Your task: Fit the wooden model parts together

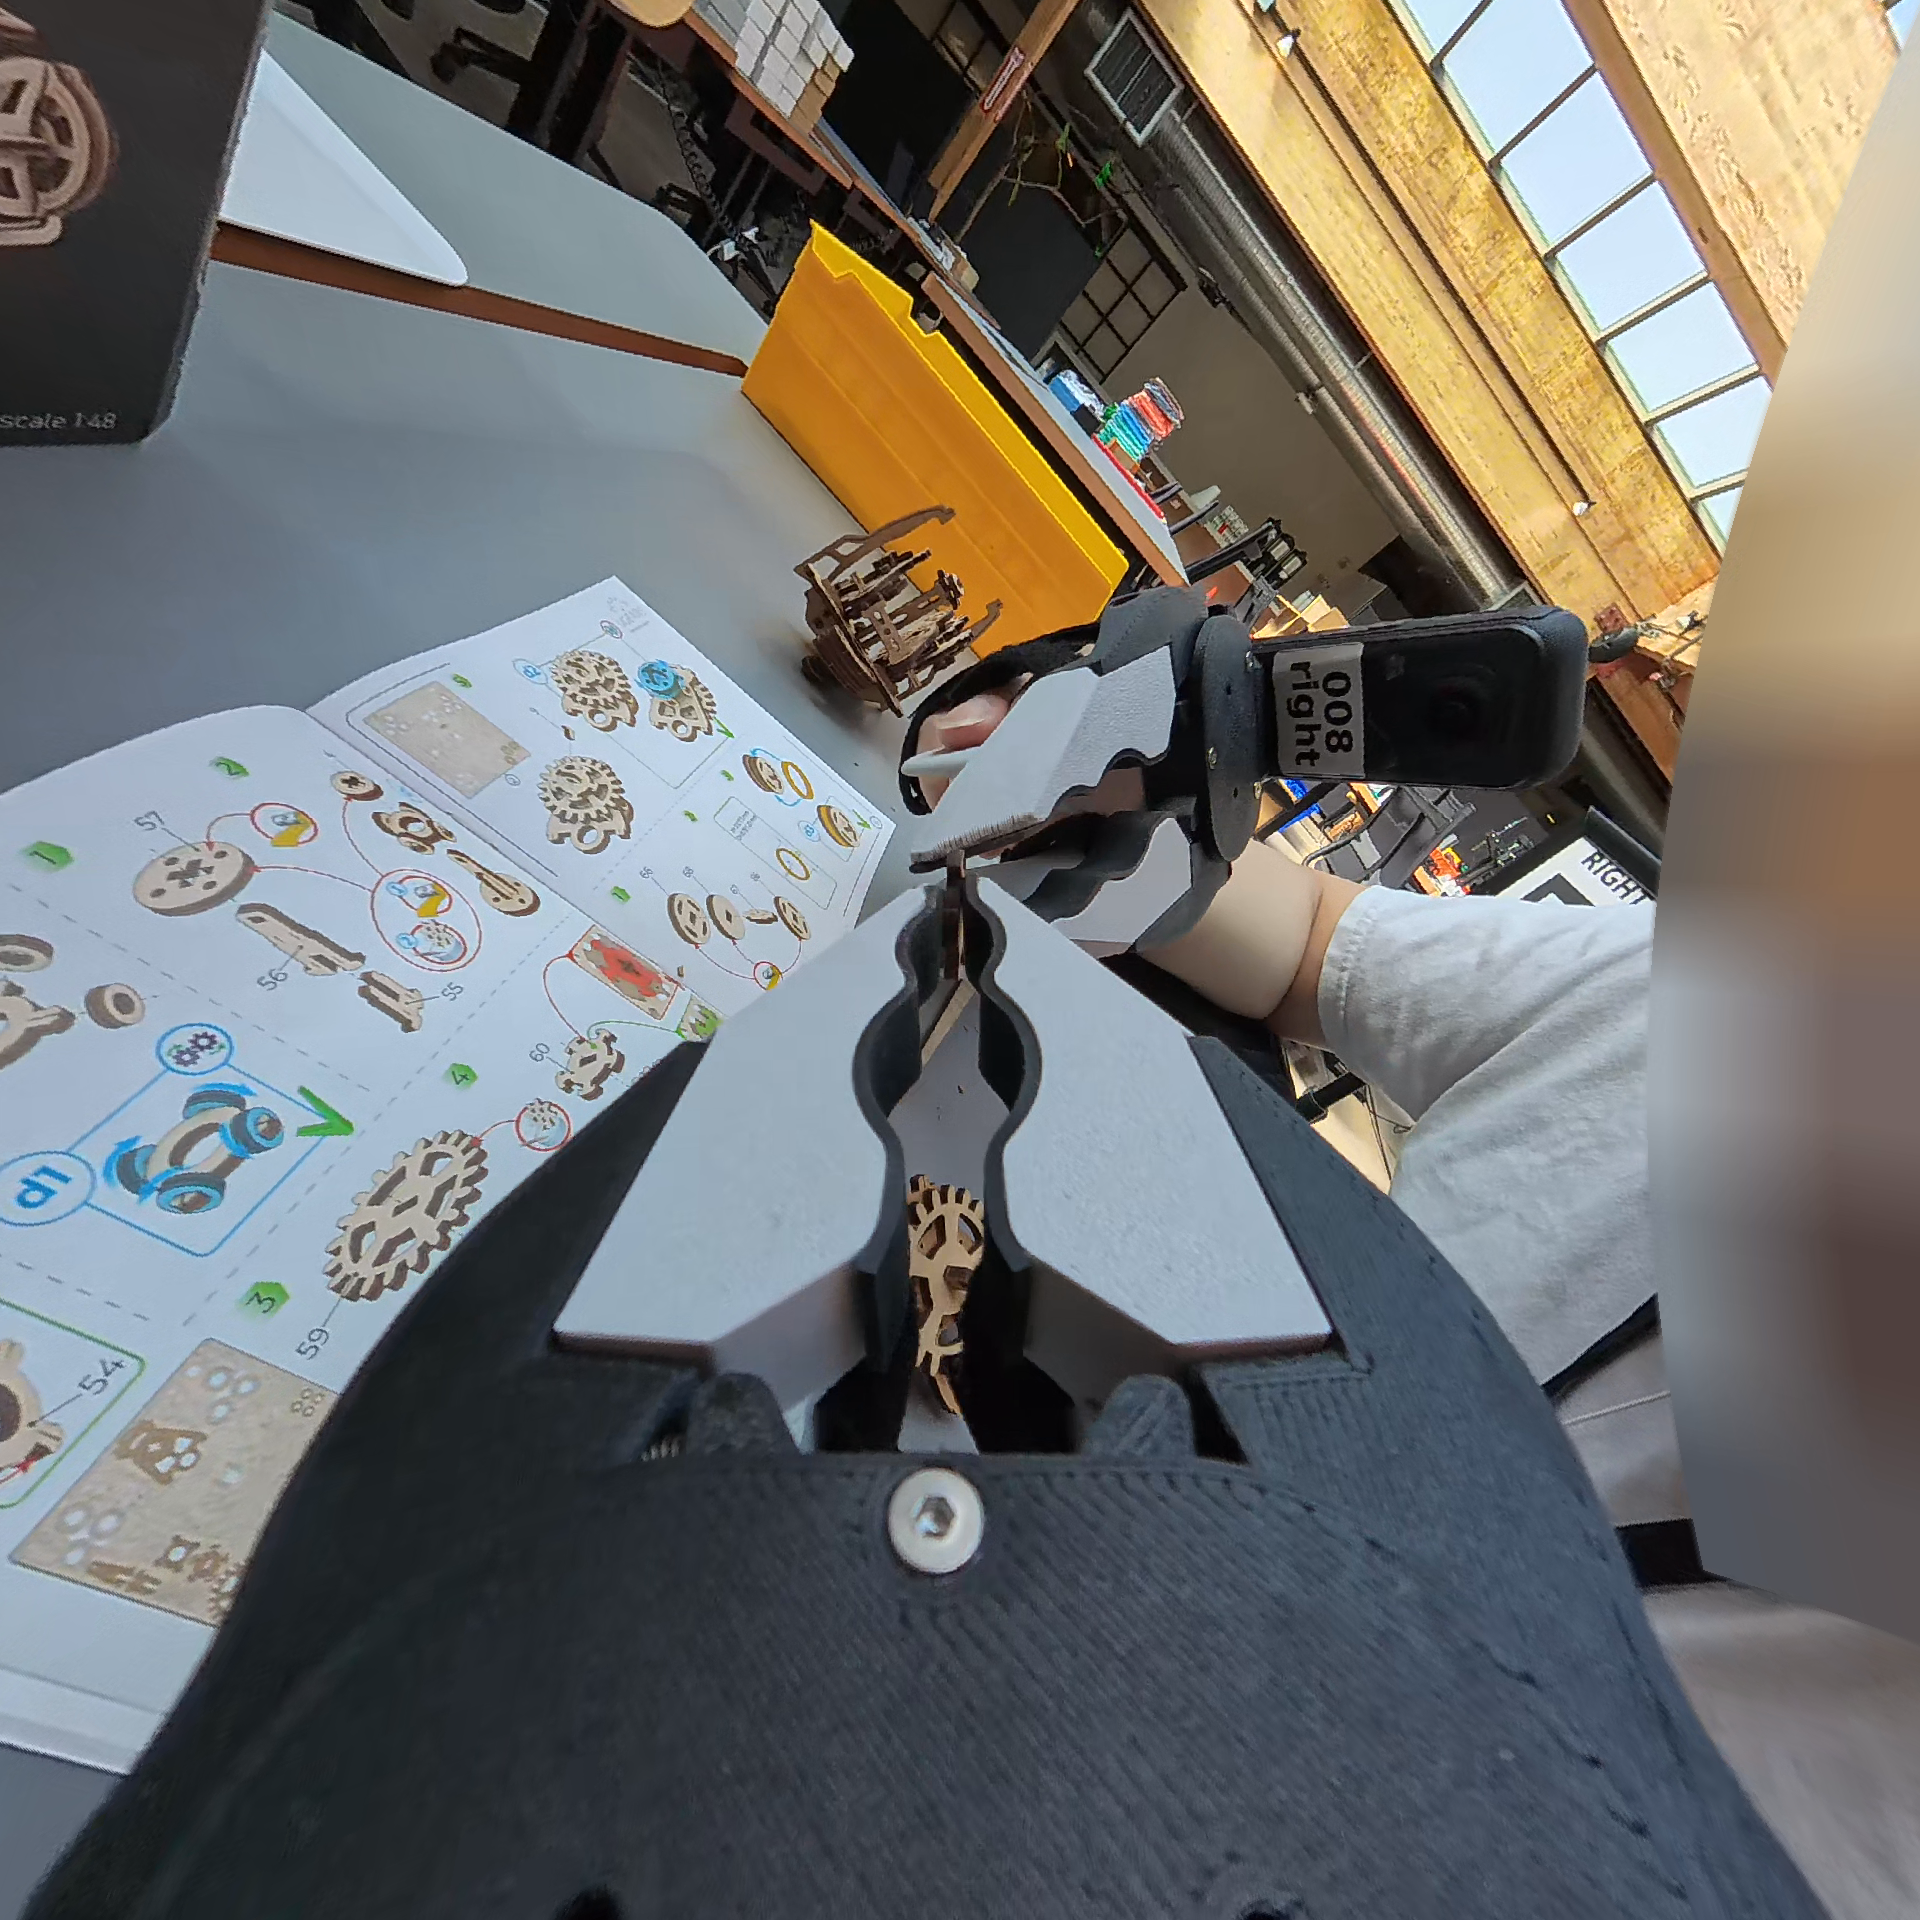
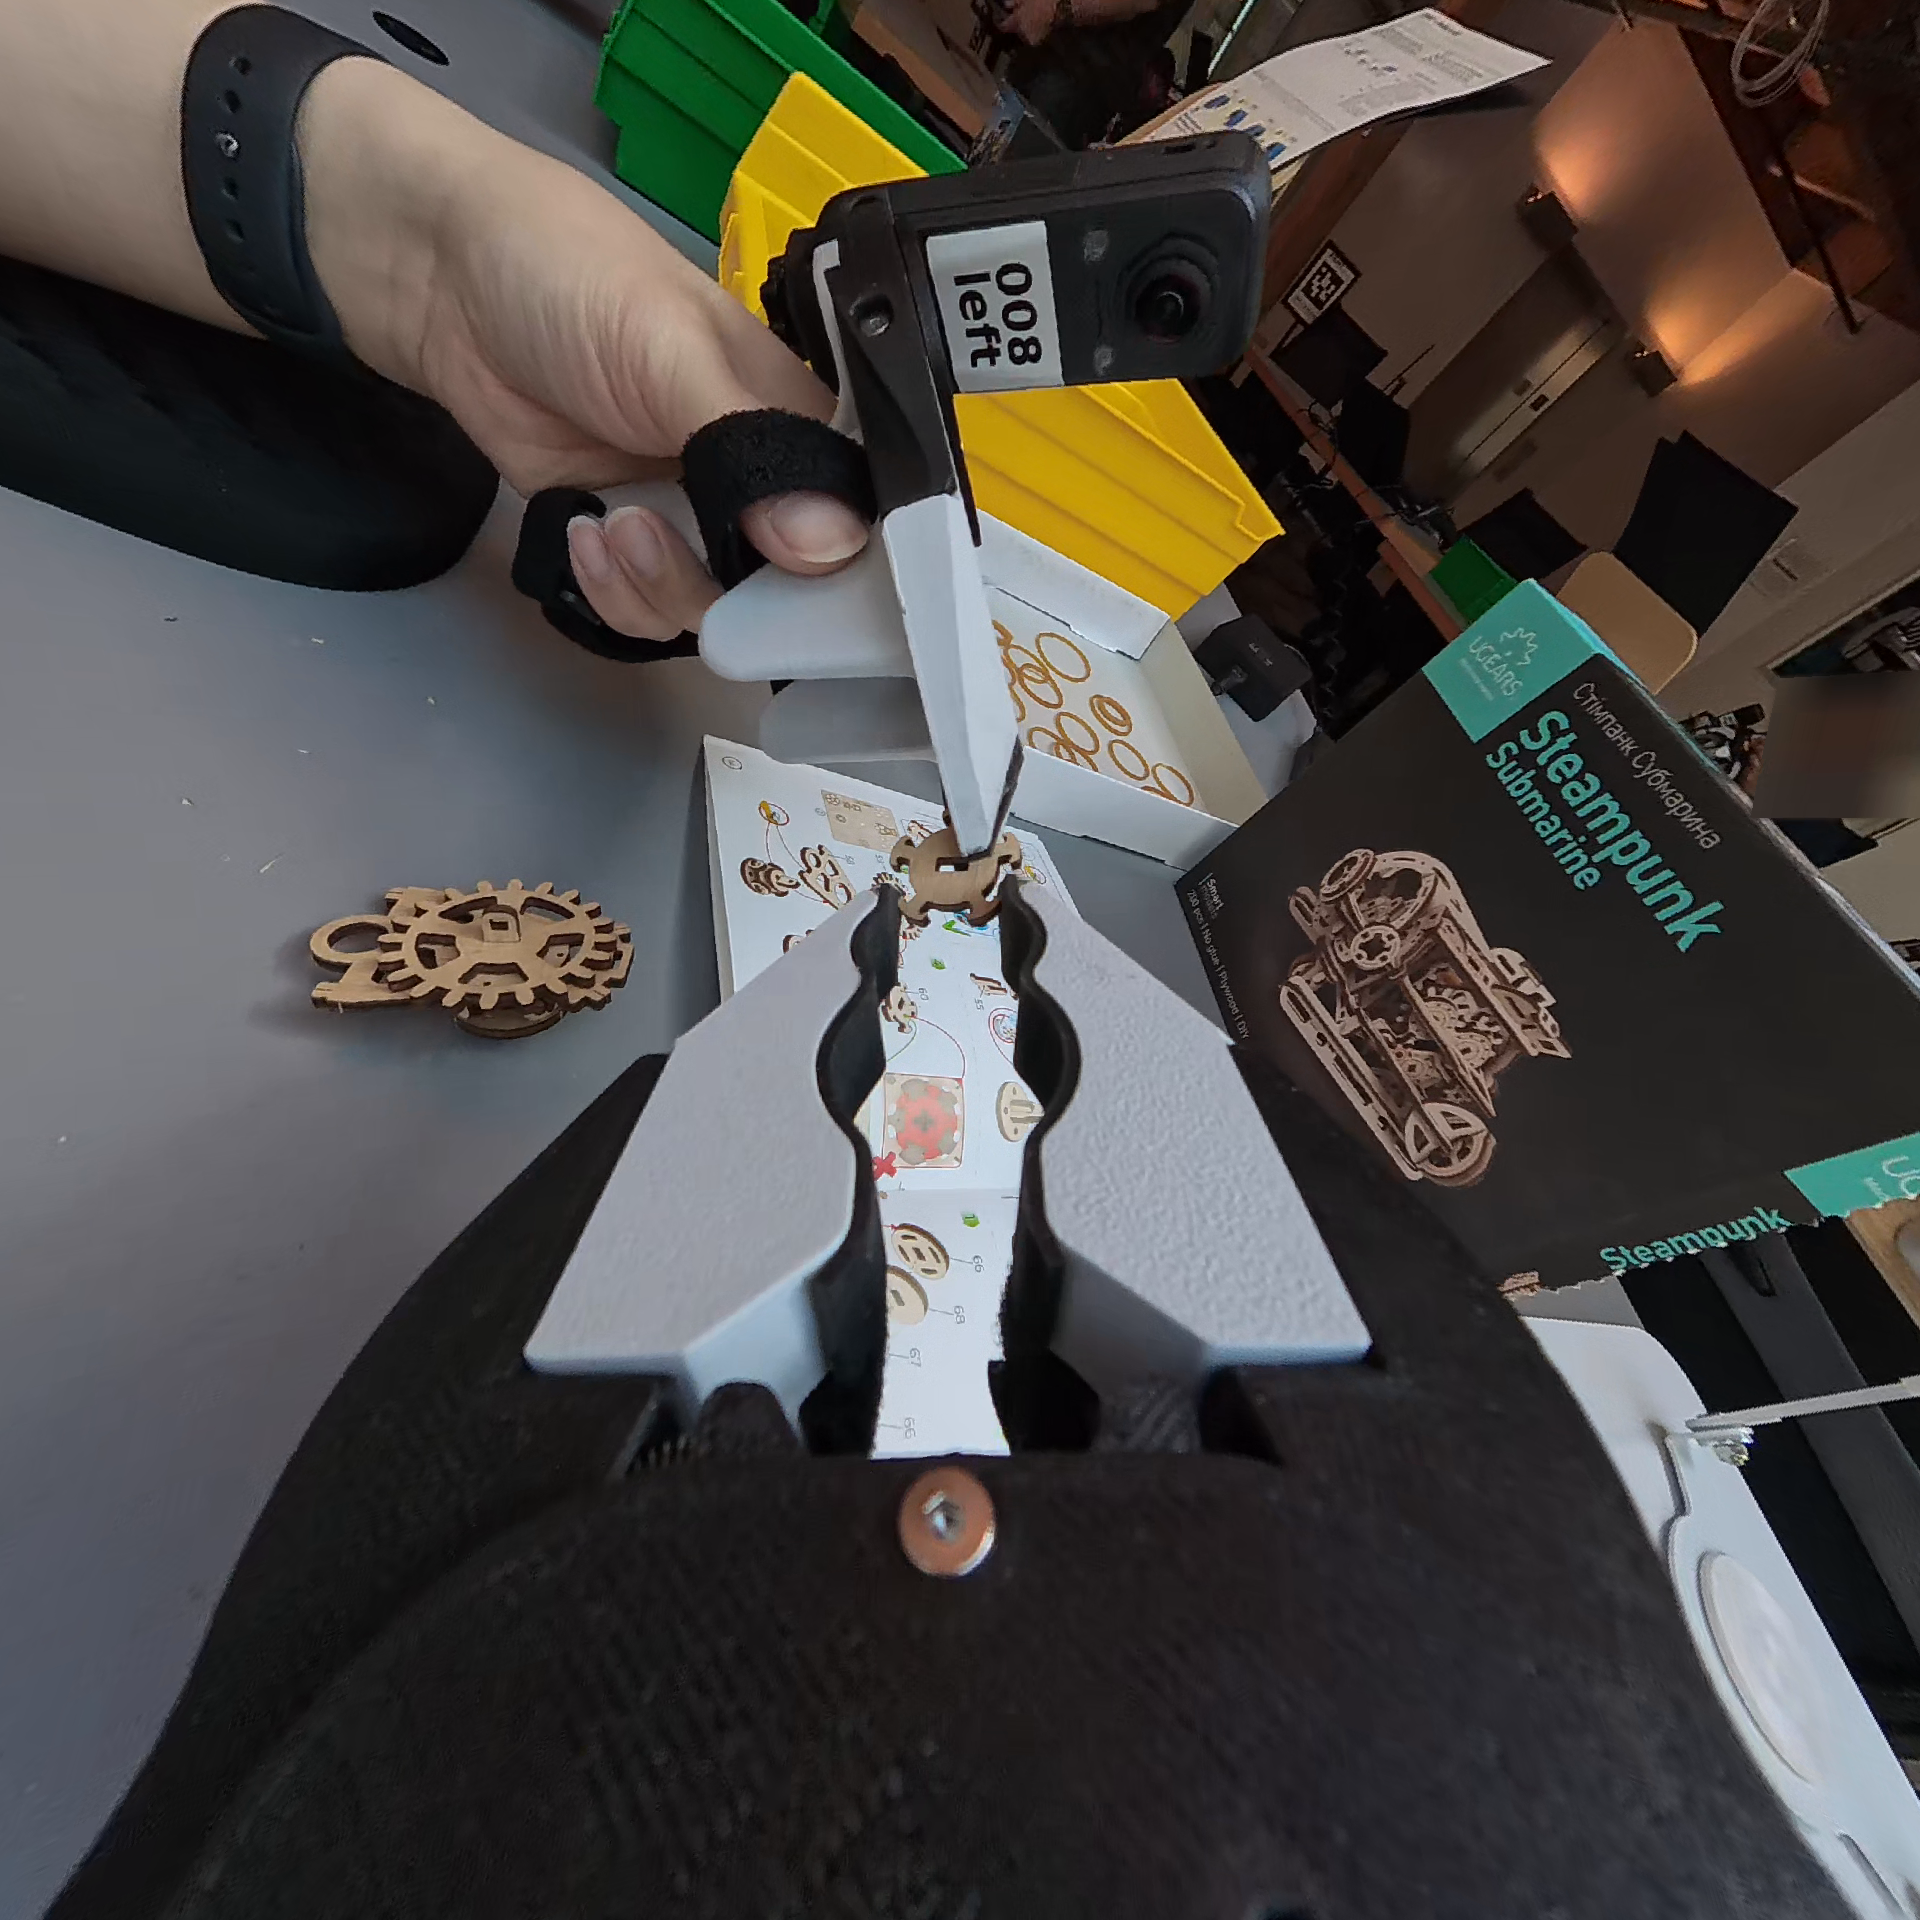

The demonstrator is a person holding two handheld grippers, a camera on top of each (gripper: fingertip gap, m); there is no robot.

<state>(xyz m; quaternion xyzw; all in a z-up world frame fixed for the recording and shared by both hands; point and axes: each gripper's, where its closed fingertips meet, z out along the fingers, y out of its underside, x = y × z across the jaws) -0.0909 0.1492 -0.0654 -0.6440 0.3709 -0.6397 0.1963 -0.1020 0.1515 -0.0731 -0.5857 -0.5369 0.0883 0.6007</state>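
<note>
Small wooden hub piece (image 2: pixel 943 871), round with notched lobes, sits pinched between both gripper tips, held up over the instruction booklet (image 2: pixel 935 1174).
Right gripper (image 2: pixel 948 906): tips clamped on hub's lower edge, wavy gap behind the tips clear through to the booklet.
Left gripper (image 2: pixel 982 826): comes in from 12 o'clock in right wrist view, tips closed on hub's top edge; bare hand (image 2: pixel 582 343) works the handle, black strap over a finger.
Left wrist view: hub seen edge-on at the left gripper's (image 1: pixel 954 914) tips, right gripper (image 1: pixel 951 844) meeting it from 12 o'clock. A wooden gear (image 1: pixel 943 1288) shows through the gap between the left fingers, further back; can't tell if it's gripped.
Assembled gear unit (image 2: pixel 473 961) lies flat on grey table (image 2: pixel 260 1195), 9 o'clock of the hub.
Dark kit box (image 2: pixel 1558 987) at 3 o'clock.
White tray (image 2: pixel 1174 727) of ring parts at 1 o'clock, yellow bin (image 2: pixel 1122 468) beyond it.
Partly built wooden model (image 1: pixel 894 613) on the table past the booklet (image 1: pixel 312 987).
</note>
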